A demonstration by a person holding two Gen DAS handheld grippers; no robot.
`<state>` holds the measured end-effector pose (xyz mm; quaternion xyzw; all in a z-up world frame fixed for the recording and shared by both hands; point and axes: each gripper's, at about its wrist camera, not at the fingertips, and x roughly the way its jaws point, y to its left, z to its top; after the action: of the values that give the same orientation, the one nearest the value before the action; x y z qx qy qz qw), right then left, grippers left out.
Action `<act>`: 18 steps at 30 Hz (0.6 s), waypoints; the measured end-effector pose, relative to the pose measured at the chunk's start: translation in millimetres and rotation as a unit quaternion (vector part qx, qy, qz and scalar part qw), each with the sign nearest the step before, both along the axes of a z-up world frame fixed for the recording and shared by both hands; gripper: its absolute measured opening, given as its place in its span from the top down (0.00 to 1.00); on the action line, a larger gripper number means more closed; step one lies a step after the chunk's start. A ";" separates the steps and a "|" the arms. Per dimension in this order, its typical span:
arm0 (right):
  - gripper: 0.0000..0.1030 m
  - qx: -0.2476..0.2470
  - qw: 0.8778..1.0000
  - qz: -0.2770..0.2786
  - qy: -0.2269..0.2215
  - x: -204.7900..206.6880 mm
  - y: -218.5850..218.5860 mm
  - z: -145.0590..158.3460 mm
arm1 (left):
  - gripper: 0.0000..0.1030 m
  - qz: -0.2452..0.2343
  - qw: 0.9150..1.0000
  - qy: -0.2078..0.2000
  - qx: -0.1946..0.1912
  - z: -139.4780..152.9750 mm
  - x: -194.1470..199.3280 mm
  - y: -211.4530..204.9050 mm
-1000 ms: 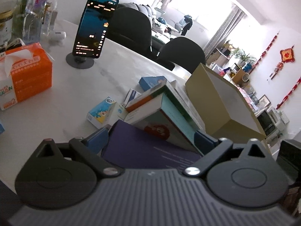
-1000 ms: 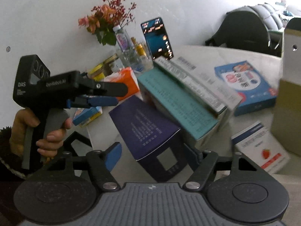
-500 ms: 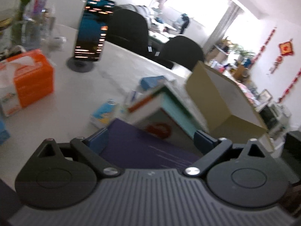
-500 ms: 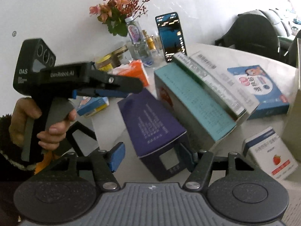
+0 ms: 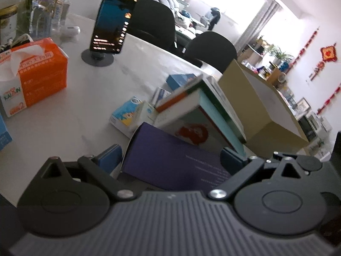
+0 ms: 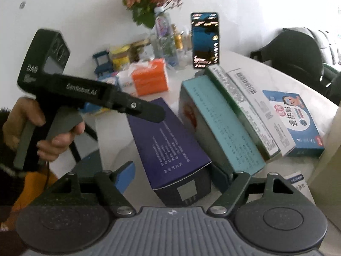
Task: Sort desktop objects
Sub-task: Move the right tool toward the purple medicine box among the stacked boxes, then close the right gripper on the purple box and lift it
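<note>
**Purple box between both my claws**

On the left, my left hand [image 6: 42,132] holds the left gripper [image 5: 170,157]. Its blue fingers [image 5: 109,157] flank the far end of the purple box [image 6: 168,138], and I cannot tell whether they press on it. My right gripper [image 6: 172,175] has just been opening: its jaws stand wide, the box's near end between them, a gap at the left pad. Just right, the teal box [image 6: 221,128] leans under a green-and-white one [image 6: 243,111], all on the white table [image 5: 64,123].

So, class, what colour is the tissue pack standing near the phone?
The tissue pack is orange with a white end panel, clearest in the left wrist view.
</note>
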<state>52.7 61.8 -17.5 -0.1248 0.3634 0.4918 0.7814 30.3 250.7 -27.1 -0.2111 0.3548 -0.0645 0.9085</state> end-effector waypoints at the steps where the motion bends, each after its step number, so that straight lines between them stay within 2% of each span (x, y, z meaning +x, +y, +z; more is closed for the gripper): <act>1: 0.22 -0.010 1.000 0.006 -0.003 -2.6 0.2 0.9 | 0.03 -0.006 1.000 0.002 0.000 -0.2 -0.9 -1.7; 7: 0.22 -0.068 0.996 0.023 -0.053 -9.4 2.4 5.0 | 0.03 -0.031 0.999 0.003 -0.010 -1.9 -4.8 -9.4; 11: 0.22 -0.075 0.994 0.038 -0.066 -4.4 8.4 10.1 | 0.03 -0.019 1.000 -0.003 -0.020 -0.5 -7.3 -8.5; 18: 0.21 -0.119 0.982 0.111 -0.091 -7.3 40.5 8.6 | 0.03 0.028 0.999 -0.029 -0.036 11.4 -16.9 -0.2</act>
<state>45.4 102.3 -8.9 -0.3006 0.3305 0.5151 0.7315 13.4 250.5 -15.7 -0.2514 0.3202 -0.0580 0.9116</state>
